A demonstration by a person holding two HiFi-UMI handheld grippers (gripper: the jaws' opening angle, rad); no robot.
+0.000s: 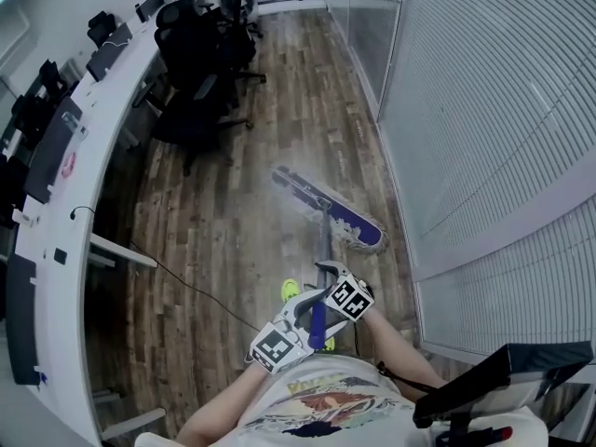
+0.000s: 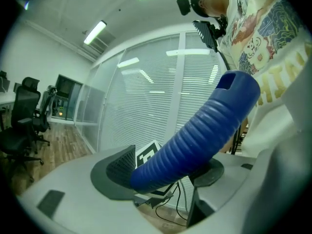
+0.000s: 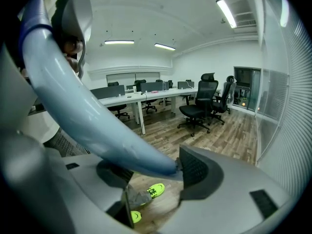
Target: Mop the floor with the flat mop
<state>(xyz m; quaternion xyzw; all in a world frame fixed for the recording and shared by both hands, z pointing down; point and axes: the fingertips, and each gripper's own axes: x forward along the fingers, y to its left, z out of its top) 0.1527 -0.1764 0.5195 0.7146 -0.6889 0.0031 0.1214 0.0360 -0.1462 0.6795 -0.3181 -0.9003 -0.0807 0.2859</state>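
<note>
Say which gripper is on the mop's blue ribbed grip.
Left gripper: blue ribbed grip between its jaws; right gripper holds the smooth pale shaft.

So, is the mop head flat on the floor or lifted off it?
Flat on the floor, as far as the head view shows: the mop head lies stretched along the wood planks, though it is blurred.

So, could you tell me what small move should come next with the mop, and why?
Probably sweep the mop head away from the glass wall, across the wood floor. It lies close beside that wall, and the left gripper and right gripper both clamp the mop handle.
</note>
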